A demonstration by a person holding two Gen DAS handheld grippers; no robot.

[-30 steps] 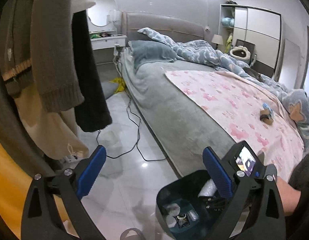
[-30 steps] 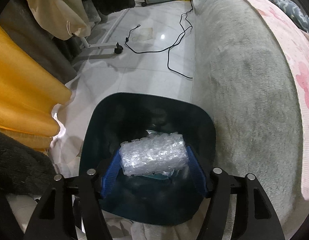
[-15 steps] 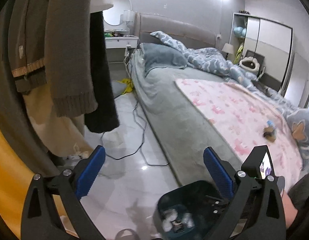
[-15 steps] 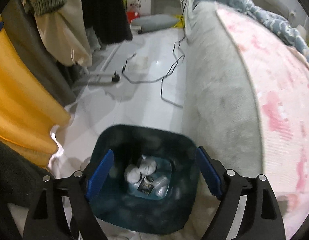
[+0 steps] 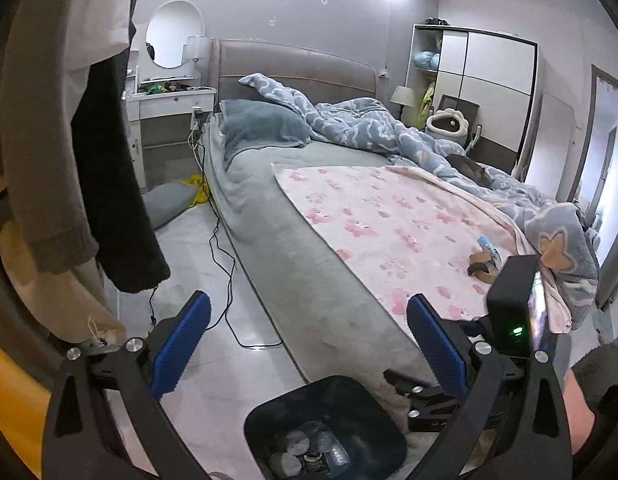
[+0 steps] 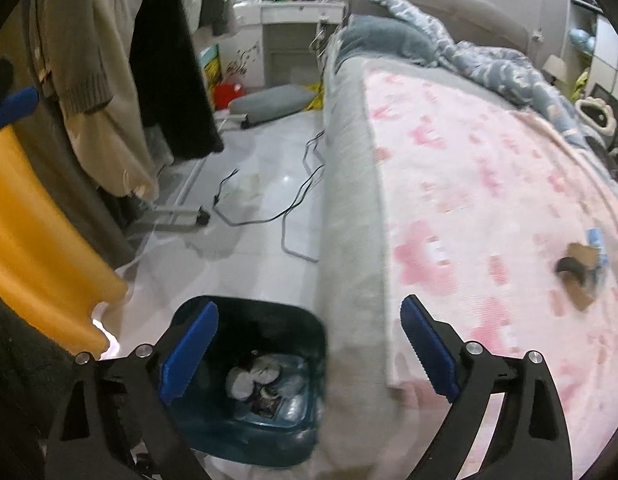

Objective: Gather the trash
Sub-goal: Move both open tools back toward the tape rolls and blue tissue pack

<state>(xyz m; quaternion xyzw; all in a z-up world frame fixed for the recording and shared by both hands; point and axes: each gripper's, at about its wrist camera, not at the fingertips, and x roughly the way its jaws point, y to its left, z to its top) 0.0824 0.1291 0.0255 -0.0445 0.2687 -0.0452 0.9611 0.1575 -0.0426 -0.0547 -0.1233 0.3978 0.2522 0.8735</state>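
While both grippers hang above the floor beside a bed (image 5: 301, 264), neither one holds anything. Seen from its own camera, the left gripper (image 5: 309, 344) has its blue-padded fingers (image 5: 181, 340) spread wide with only air between them. Likewise the right gripper (image 6: 309, 352) is released, its fingers (image 6: 189, 344) far apart and bare. Below them, on the pale tiled floor (image 6: 245, 248) and right against the grey side of the bed, stands a dark teal bin (image 6: 305, 336). Trash (image 6: 265, 384) lies at its bottom: a few whitish wads, something clear and crinkled, and a small dark item I cannot make out. More trash remains on top of the bed, on a pink flowered sheet (image 5: 389, 224): a brown cardboard scrap (image 6: 577, 276) with a bit of blue beside it, lying well away from the bin toward the right edge of the sheet. That view is blurred, so its exact shape is hard to tell. Behind the sheet, a blue quilt (image 5: 369, 128) is bunched up toward the headboard, next to a grey-blue pillow (image 5: 261, 128). On the floor a black cable (image 5: 225, 264) trails alongside the bed. At the left, coats (image 6: 109, 60) hang from a rack, with an orange cloth (image 6: 37, 232) lower down.
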